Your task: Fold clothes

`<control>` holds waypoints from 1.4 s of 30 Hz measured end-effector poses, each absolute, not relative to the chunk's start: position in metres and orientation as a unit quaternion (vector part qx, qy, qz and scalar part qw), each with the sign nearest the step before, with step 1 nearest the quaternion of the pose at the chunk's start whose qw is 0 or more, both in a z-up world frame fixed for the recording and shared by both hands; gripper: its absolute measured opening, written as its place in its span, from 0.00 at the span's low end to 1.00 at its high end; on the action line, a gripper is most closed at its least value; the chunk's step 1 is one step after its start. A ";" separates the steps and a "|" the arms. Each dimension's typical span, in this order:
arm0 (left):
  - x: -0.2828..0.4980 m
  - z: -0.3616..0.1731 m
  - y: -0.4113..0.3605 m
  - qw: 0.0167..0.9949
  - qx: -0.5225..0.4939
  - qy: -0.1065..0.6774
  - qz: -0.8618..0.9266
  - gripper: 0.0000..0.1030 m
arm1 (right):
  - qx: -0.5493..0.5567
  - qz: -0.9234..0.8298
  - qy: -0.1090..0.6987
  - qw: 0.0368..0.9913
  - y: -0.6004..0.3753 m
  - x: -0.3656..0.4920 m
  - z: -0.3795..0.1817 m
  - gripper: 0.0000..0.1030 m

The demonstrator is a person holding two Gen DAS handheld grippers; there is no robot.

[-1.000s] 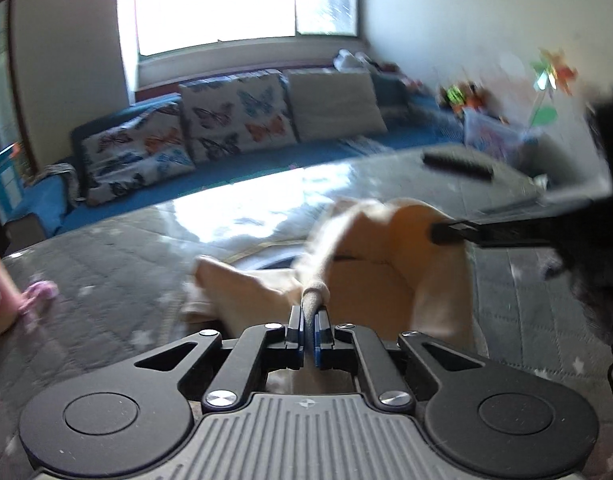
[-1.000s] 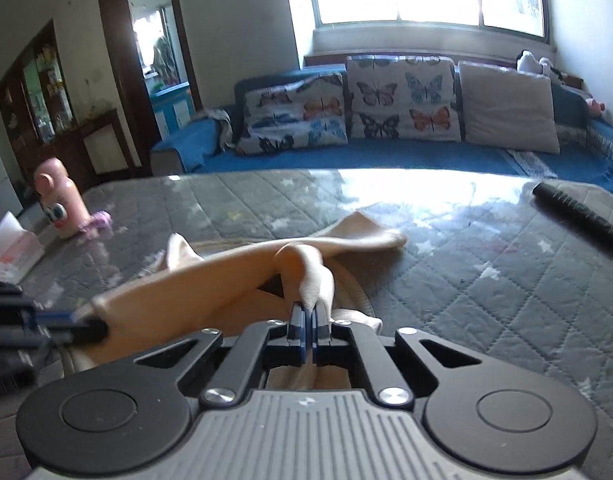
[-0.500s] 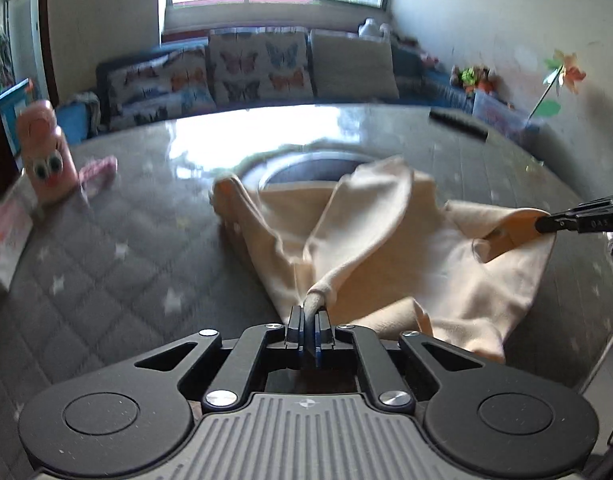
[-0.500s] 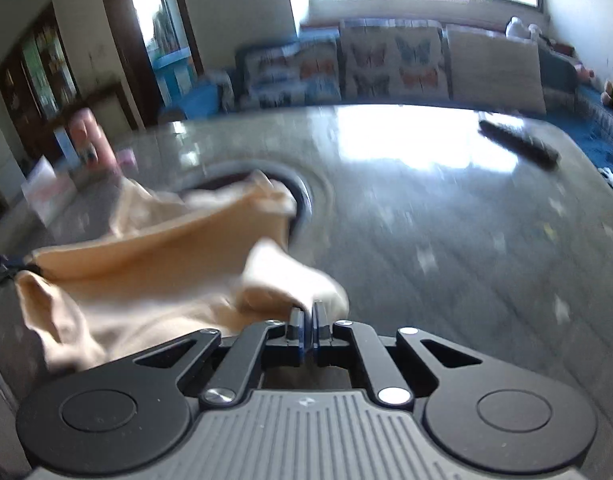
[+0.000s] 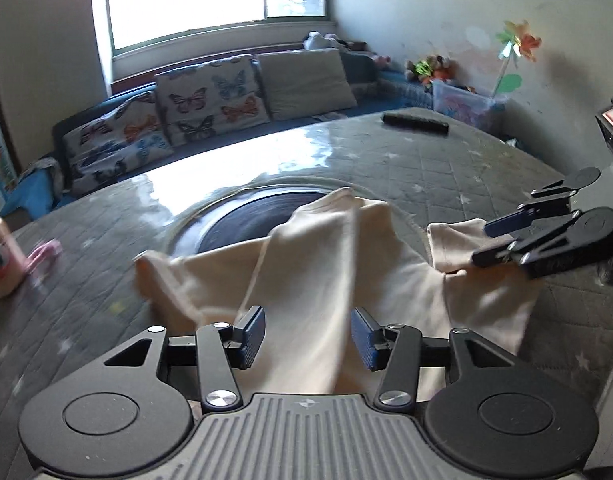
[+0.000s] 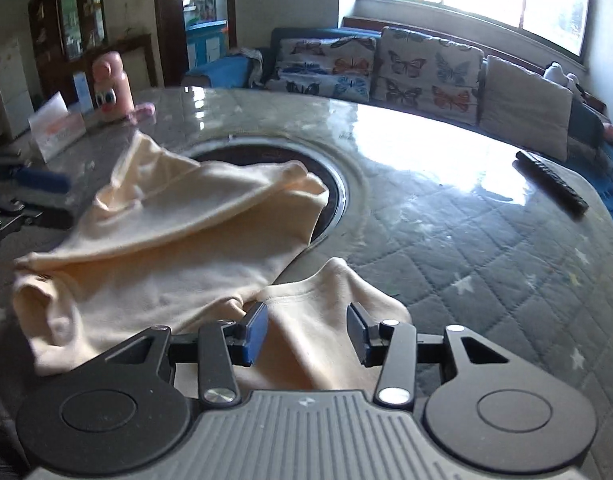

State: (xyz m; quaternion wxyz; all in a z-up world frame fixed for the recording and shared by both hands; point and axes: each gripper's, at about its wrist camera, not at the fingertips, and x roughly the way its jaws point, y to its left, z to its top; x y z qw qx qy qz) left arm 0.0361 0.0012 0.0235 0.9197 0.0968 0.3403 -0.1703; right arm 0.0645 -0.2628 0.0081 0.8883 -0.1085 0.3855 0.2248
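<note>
A cream garment lies crumpled on the round quilted grey table, partly over the dark round inset at its middle. My left gripper is open, its jaws apart over the garment's near edge. My right gripper is open too, over a loose corner of the same garment. The right gripper also shows in the left wrist view at the garment's right side. The left gripper's blue pad shows at the left edge of the right wrist view.
A black remote lies at the table's far right. A pink bottle with eyes and a tissue pack stand at the far left. A sofa with butterfly cushions runs behind the table.
Both grippers were shut on the garment and holding it up. Now both have opened and let it go, and the garment has dropped onto the table.
</note>
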 end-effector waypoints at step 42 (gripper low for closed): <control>-0.026 0.031 0.197 0.919 -0.065 0.357 0.156 0.17 | -0.034 0.111 0.369 0.922 -0.325 0.088 0.022 0.23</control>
